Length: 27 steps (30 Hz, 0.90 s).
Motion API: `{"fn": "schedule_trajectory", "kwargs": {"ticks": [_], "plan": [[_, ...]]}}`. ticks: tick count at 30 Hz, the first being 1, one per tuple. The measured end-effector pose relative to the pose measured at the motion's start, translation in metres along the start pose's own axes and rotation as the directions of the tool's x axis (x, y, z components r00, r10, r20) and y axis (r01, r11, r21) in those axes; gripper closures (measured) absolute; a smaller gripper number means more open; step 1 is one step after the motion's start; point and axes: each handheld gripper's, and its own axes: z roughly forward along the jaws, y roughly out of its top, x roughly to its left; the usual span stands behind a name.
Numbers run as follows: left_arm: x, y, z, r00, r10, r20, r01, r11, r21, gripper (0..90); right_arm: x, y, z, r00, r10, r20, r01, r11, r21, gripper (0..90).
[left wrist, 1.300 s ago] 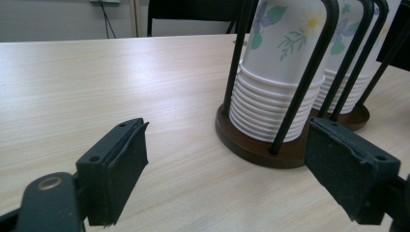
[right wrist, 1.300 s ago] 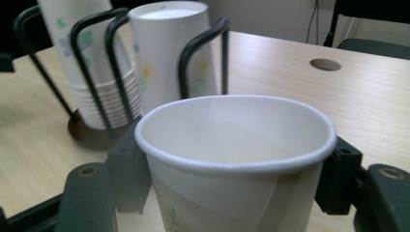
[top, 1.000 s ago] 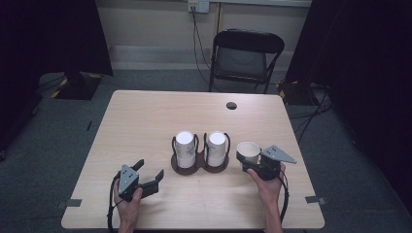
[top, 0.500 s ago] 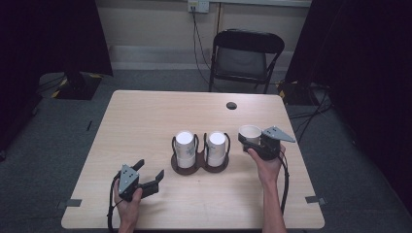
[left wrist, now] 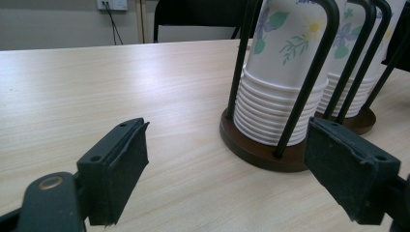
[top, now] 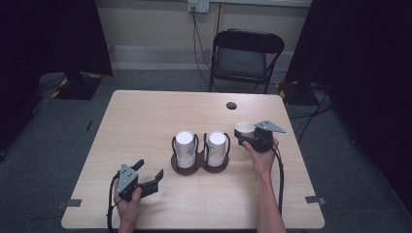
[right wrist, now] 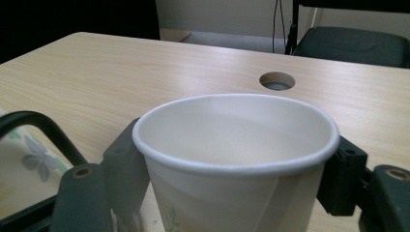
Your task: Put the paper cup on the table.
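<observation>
The table (top: 145, 116) bears a two-ring holder (top: 199, 165) near its middle, where two upside-down cup stacks (top: 185, 148) are kept upright by the wire loops. To its right, a single paper cup (right wrist: 232, 159) is held upright between the right gripper (top: 255, 138) pads, whose jaws have just been opening. The left gripper (top: 145, 177) is rested wide open, holding nothing, by the near edge.

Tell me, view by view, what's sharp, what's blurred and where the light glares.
High view: table evenly lit, the room's sides nearly black. Left gripper view: cup stacks sharp, near pads slightly soft, pale sheen on the wood. Right gripper view: cup rim fairly crisp, tongs beside it blurred, cable hole clear.
</observation>
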Motion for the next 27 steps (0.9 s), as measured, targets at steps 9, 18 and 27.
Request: {"fn": "schedule_trajectory", "kwargs": {"ticks": [9, 18, 27], "plan": [[0.001, -0.001, -0.001, 1.0000, -0.005, 0.001, 0.005, 0.9999, -0.014, 16.2, -0.008, -0.008, 0.012, 0.9999, 0.005, 0.010, -0.005, 0.9992, 0.040, 25.5], [0.000, -0.001, -0.002, 1.0000, 0.005, -0.001, -0.005, 0.9997, -0.022, 16.2, -0.011, -0.014, 0.017, 0.9999, 0.003, 0.010, -0.004, 0.9970, 0.078, 24.6], [0.000, -0.001, -0.002, 1.0000, 0.003, -0.003, -0.003, 0.9997, -0.023, 16.2, -0.009, -0.019, 0.018, 1.0000, -0.001, 0.002, 0.001, 0.9963, 0.086, 24.0]]}}
